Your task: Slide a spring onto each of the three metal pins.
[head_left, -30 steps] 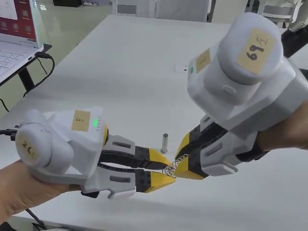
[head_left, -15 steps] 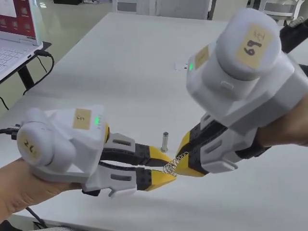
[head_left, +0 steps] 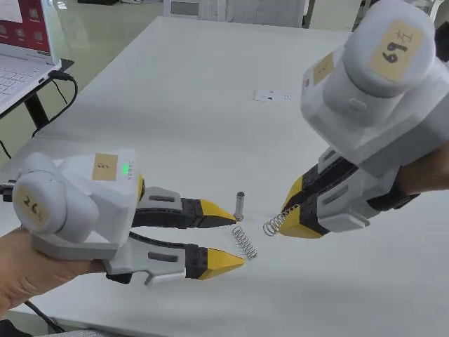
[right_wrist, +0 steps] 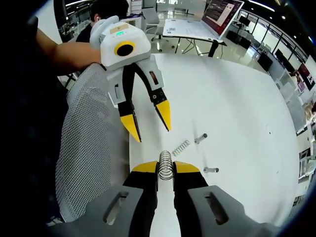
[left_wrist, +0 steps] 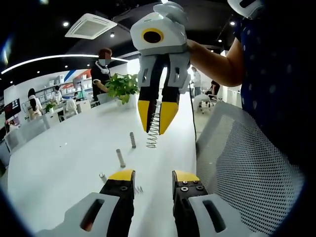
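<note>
While hanging over smooth white table (head_left: 175, 105), right gripper (head_left: 280, 223) at 3 o'clock, yellow wedge tips pinched on one coiled wire spring (head_left: 272, 225). Left gripper (head_left: 238, 240) at 8 o'clock, spread wide, gripping nothing. Second spring (head_left: 244, 241) flat on table between those tips. One round metal pin (head_left: 240, 205) upright just beside, at 12 o'clock of it. Two springs, one pin in head view.

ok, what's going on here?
Someone is working two handheld grippers over a white table. The right gripper is shut on a spring. The left gripper is open, with a second spring lying on the table by its tips. A bare pin stands upright between them.
</note>
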{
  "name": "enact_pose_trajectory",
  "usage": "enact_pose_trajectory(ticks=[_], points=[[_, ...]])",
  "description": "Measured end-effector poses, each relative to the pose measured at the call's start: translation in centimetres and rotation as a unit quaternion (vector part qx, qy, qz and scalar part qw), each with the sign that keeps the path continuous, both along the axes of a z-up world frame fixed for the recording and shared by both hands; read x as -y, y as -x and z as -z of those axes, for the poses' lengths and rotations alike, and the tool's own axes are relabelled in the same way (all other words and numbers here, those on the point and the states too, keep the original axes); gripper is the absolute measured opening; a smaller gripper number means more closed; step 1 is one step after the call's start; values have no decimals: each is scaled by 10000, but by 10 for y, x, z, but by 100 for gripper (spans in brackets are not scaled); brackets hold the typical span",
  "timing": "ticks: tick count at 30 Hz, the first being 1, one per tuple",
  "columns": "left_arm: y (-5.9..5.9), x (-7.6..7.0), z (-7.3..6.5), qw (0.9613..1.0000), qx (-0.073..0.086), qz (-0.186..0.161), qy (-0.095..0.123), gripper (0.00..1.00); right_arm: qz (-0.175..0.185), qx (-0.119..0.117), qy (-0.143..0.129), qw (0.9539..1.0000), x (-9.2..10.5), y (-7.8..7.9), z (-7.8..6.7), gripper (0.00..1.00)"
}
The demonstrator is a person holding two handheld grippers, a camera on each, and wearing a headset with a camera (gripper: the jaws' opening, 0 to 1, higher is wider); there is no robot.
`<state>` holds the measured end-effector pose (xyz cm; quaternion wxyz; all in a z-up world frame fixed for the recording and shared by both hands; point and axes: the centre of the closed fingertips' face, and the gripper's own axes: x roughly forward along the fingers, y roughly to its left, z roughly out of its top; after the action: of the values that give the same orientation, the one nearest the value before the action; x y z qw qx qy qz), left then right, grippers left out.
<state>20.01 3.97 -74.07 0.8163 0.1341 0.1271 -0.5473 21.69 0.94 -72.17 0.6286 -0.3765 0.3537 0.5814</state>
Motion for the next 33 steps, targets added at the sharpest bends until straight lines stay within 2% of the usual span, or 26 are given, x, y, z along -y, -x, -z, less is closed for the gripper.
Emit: enact_pose_trajectory(ticks=[9, 15, 20, 25, 33], points=[[-7, -15, 9, 9992, -222, -291, 140, 36, 376, 175, 91, 9991, 19, -30, -3, 9], [-12, -27, 18, 9982, -274, -507, 164, 48, 601, 229, 250, 9976, 30, -47, 2, 9], [-12, -33, 25, 9973, -368, -614, 172, 51, 687, 309, 426, 9962, 37, -60, 5, 9], [-13, -37, 26, 9965, -373, -721, 213, 56, 772, 323, 547, 9950, 40, -72, 10, 9], [-11, -39, 28, 9953, -399, -856, 230, 64, 681, 233, 819, 9940, 41, -86, 25, 9]])
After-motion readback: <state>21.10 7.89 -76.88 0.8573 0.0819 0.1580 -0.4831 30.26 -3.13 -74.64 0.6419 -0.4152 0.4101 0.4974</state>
